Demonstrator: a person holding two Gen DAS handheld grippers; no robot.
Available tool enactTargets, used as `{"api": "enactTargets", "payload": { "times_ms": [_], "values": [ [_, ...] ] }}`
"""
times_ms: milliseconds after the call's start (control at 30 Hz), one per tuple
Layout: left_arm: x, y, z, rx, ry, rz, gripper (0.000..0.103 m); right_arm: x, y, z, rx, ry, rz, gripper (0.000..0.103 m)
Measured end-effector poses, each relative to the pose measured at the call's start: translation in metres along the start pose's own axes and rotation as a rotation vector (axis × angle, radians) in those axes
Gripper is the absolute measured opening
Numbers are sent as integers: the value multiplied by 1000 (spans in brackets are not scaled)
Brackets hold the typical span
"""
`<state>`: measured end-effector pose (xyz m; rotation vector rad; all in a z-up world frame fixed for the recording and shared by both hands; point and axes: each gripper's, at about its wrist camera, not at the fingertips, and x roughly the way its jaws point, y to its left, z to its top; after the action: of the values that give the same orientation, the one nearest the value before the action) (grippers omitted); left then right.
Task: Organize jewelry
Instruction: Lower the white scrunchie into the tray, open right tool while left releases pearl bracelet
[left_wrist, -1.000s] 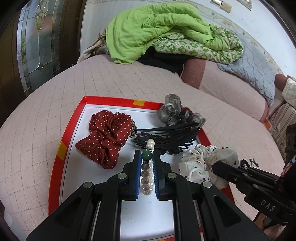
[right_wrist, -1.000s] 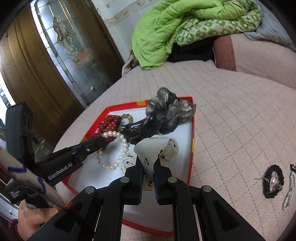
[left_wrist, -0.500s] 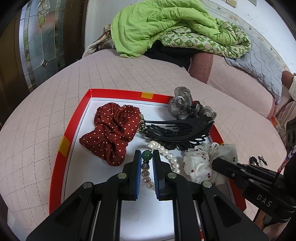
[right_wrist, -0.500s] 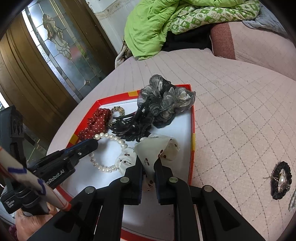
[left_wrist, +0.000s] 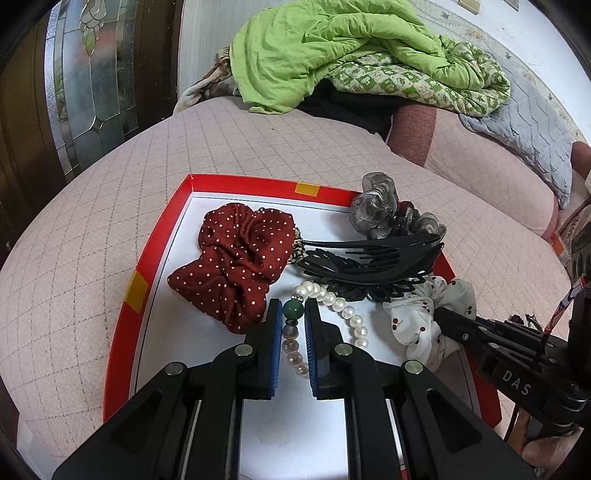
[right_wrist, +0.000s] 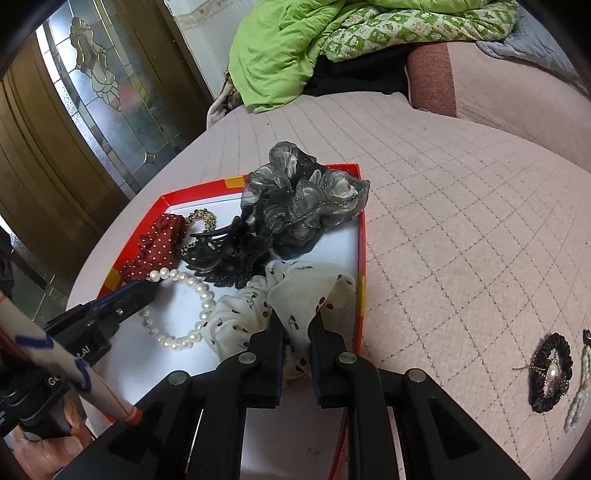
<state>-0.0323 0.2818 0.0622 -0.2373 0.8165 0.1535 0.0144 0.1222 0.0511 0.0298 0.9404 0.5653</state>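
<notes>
My left claw (left_wrist: 293, 317) pinches the pearl bracelet (left_wrist: 334, 301) low over the red tray (left_wrist: 149, 258) — my right claw (right_wrist: 297, 325), nearer the tray's right wall, clamps the cherry-print scrunchie (right_wrist: 295, 291).

A pink quilted surface (left_wrist: 110, 206), stitched in a diamond grid, is spread beneath and ahead of the tool. Far ahead, a crumpled green blanket (left_wrist: 325, 48) is heaped on a green-and-white patterned quilt (left_wrist: 417, 83), with a grey quilted pillow (left_wrist: 532, 129) to the right. To the left, a wooden door with leaded decorative glass (right_wrist: 99, 88) is seen, lit from behind.
</notes>
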Motion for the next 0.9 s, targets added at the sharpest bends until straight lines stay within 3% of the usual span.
{"api": "enactTargets", "payload": {
  "times_ms": [233,567,900],
  "values": [
    [0,1,0,-3,-2,4,11,0,1,1,-8,-3,-12,16],
    [-4,2,1,-14,-24,6,19,-11,0,2,-1,-19,14,36],
    [-18,-15,7,3,-97,-31,24,-38,-2,7,13,-71,52,39]
  ]
}}
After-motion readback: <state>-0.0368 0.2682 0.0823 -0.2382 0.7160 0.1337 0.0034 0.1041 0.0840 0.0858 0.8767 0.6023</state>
